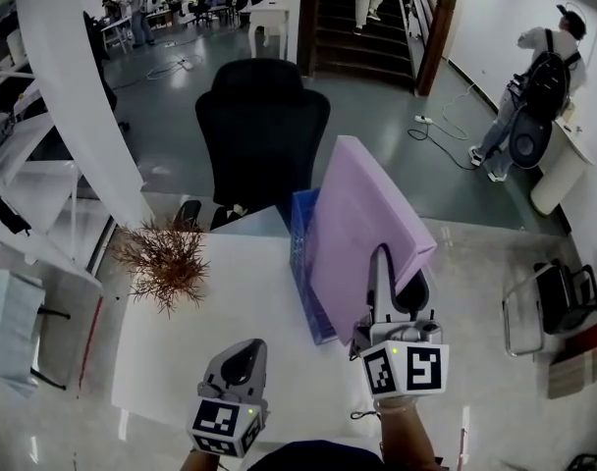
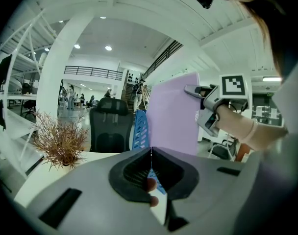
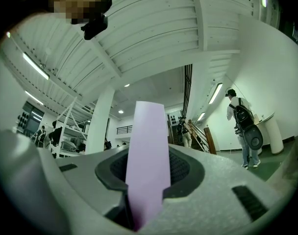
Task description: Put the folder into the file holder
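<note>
Tongs on the right are seen from the head view clamped on the near edge of the purple folder, which is held tilted at the blue file holder on the white surface. From the left gripper view, the left tongs are found closed together on nothing, apart from the folder. From the right gripper view the thin edge is shown pinched; the folder is judged light, stiff and slick, best held mid-edge.

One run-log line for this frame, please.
right gripper: shut on purple folder | purple folder: tilted at blue file holder, not seated | left gripper: shut, empty, over table
</note>
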Demonstrator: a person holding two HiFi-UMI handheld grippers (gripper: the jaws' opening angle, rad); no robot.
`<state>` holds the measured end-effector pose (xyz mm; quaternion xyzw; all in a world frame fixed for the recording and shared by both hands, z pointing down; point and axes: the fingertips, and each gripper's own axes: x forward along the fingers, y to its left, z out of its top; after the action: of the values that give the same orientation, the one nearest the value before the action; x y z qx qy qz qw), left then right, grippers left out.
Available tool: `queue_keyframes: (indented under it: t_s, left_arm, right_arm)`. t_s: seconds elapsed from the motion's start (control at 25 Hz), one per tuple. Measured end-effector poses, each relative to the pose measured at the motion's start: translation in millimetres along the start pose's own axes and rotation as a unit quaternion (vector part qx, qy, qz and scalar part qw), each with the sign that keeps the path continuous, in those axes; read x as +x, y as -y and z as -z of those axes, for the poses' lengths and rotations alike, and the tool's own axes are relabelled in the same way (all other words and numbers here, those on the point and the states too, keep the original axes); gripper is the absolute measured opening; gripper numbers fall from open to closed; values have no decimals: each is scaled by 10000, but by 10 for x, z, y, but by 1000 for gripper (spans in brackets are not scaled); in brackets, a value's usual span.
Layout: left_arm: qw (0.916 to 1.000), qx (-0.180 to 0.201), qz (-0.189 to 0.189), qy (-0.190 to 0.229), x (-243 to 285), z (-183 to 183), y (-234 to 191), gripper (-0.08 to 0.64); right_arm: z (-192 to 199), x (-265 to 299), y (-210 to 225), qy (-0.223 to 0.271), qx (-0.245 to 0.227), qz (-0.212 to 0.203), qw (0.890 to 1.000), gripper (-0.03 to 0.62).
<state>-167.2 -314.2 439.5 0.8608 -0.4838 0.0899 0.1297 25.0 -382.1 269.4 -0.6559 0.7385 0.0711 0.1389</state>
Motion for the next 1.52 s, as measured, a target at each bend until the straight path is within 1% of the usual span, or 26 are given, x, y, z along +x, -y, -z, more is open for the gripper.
queue_keyframes:
  t_s: [0.64,0.84,1.04,1.36,1.52]
  left_arm:
    - [9995,-184,-248,-119,13,44,-92,6]
    - [9992,-222,-310,-143,24,54,-101,6]
    - [9988,-250,-367,-199,27,84,-95,6]
    - [9988,-203,-405,-208,55,111,-45,6]
    - [9986,-191,-440,-210,40,115,-28,6]
  right_arm:
    - [169,162,-99,175,-148,30,9997,138]
    - [203,154,-122,286,-167,40,9994,138]
    - [207,121,-147,461,-232,-35,9987,138]
    - [205,128,-150,526,-247,4,9983,138]
    - [191,107,-184,681,-294,-9,9972,138]
